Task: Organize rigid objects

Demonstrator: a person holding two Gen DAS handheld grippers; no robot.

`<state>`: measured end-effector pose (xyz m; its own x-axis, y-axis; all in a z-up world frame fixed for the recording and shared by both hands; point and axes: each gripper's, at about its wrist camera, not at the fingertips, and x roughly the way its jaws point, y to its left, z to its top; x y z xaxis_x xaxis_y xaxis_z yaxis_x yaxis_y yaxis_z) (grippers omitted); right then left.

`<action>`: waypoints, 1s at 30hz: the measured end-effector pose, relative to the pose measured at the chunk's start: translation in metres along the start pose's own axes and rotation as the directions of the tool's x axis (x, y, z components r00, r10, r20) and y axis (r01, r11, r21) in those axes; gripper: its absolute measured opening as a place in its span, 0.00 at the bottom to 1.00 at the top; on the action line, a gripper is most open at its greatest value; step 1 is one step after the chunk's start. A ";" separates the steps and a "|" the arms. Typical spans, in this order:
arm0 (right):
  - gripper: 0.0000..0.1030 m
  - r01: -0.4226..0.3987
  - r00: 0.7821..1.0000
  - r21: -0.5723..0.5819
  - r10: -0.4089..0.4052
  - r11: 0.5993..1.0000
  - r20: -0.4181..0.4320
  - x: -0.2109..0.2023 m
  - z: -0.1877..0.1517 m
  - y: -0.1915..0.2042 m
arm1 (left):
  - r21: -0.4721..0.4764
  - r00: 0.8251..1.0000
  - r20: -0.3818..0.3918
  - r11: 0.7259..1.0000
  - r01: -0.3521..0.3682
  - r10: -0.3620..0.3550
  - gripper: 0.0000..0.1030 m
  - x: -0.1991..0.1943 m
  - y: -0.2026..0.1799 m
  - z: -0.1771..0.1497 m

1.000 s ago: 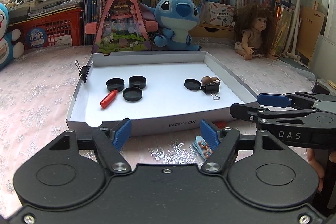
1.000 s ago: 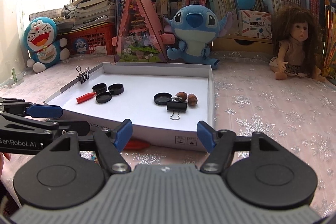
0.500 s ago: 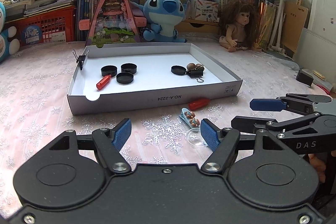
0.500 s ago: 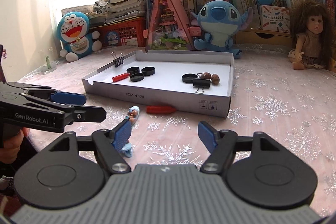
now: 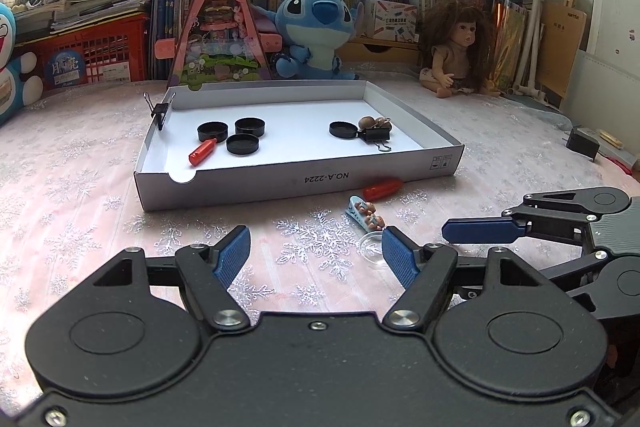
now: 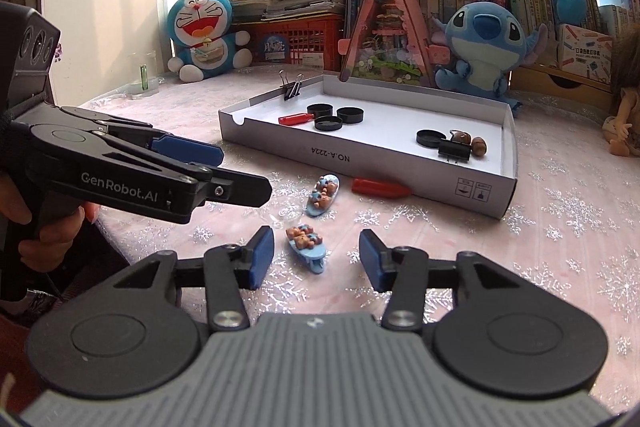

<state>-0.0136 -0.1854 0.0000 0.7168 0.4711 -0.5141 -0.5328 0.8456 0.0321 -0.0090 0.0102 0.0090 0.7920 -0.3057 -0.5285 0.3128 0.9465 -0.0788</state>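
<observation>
A white cardboard tray sits on the pink cloth, holding black lids, a red handle, a black binder clip and nuts. On the cloth in front lie a red handle, two blue bear clips and a clear small dish. My right gripper is open, its fingers either side of the nearer bear clip. My left gripper is open and empty, low over the cloth.
Plush toys, a doll, a pink triangular toy house, books and red baskets line the back. A binder clip stands on the tray's far left rim. A black box lies at right.
Both grippers have pulled back from the tray and dropped lower. The red handle, bear clips and dish in front of the tray have come into view. The right gripper now straddles a bear clip.
</observation>
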 end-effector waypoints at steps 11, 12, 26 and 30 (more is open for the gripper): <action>0.31 0.023 1.000 0.023 -0.023 0.999 0.002 0.005 -0.001 -0.005 | -0.002 1.000 -0.007 1.000 0.011 -0.011 0.69 0.003 -0.001 -0.002; 0.30 0.028 1.000 0.026 -0.028 0.999 0.003 0.005 -0.001 -0.006 | 0.000 1.000 -0.005 1.000 0.015 -0.015 0.69 0.003 -0.001 -0.003; 0.33 0.132 0.991 0.048 -0.132 0.990 0.007 0.007 -0.002 -0.018 | 0.035 0.999 -0.010 0.998 0.045 -0.044 0.68 0.005 -0.011 -0.009; 0.48 0.118 0.993 0.028 -0.118 0.993 0.008 0.010 0.000 -0.018 | 0.031 0.999 -0.016 0.998 0.047 -0.046 0.67 0.007 -0.011 -0.010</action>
<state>0.0031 -0.1957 -0.0062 0.7785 0.3696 -0.5073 -0.4318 0.9020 -0.0053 -0.0125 -0.0014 -0.0021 0.7684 -0.3476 -0.5374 0.3658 0.9275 -0.0769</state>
